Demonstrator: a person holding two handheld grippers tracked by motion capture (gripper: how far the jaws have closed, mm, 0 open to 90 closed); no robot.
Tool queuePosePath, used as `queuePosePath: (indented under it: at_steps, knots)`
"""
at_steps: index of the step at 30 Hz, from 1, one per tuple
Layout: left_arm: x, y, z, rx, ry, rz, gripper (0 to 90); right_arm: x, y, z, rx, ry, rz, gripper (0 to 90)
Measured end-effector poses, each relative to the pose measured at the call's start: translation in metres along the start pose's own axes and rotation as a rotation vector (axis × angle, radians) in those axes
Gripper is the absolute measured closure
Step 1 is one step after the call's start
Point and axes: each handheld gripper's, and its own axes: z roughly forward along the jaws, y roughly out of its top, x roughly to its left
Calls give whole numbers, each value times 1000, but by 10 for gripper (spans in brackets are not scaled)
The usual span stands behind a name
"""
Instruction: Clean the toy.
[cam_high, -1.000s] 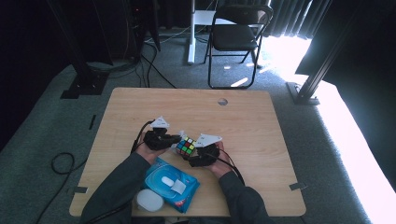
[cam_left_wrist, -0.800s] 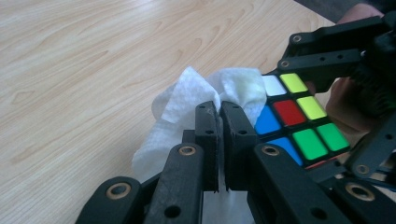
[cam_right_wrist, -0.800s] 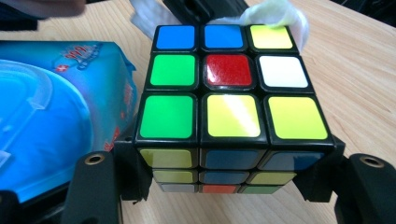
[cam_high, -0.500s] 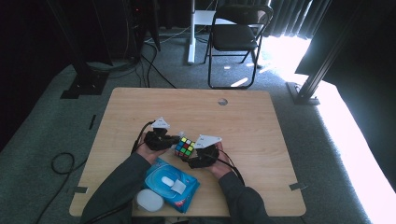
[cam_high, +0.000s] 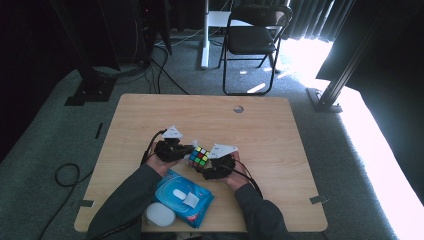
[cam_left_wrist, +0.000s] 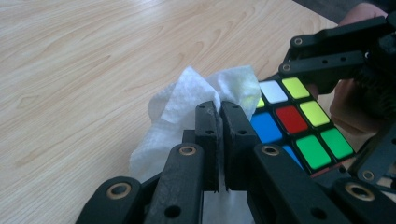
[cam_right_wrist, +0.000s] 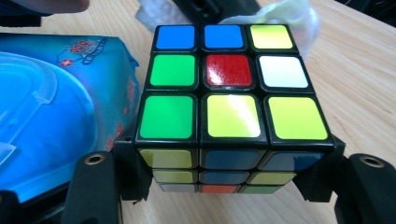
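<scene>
- Gripping the puzzle cube (cam_right_wrist: 231, 88) on both flanks, the right gripper (cam_right_wrist: 229, 186) has its two black jaws pressed against the cube's lower side walls, the mixed-colour top face turned up to the camera.
- Over on the other side, the left gripper (cam_left_wrist: 218, 112) has its jaws pinched together on a crumpled white wipe (cam_left_wrist: 187, 100), and that wipe is pushed up against the cube's far edge.
- From the high view, both grippers meet at the cube (cam_high: 199, 156) near the middle of the wooden table (cam_high: 280, 130), toward the person's side.
- Just beside the cube sits a blue wipes pack (cam_right_wrist: 51, 107); a round white lid (cam_high: 160, 215) lies by the pack at the table's near edge.
</scene>
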Motion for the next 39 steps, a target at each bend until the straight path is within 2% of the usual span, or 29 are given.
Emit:
queuePosePath:
  at_steps: [21,28,32,39]
  knots:
    - [-3,-8,-2,9,-40,8,863,-11,-4,-6,-2,-59,40,342]
    - [0,-11,1,27,-42,-3,863,-11,-1,-9,-19,-62,45,342]
    - [0,-13,4,54,-24,11,863,-10,1,-10,-26,-59,43,342]
    - [1,-15,7,76,-18,11,864,-8,3,-11,-32,-54,42,342]
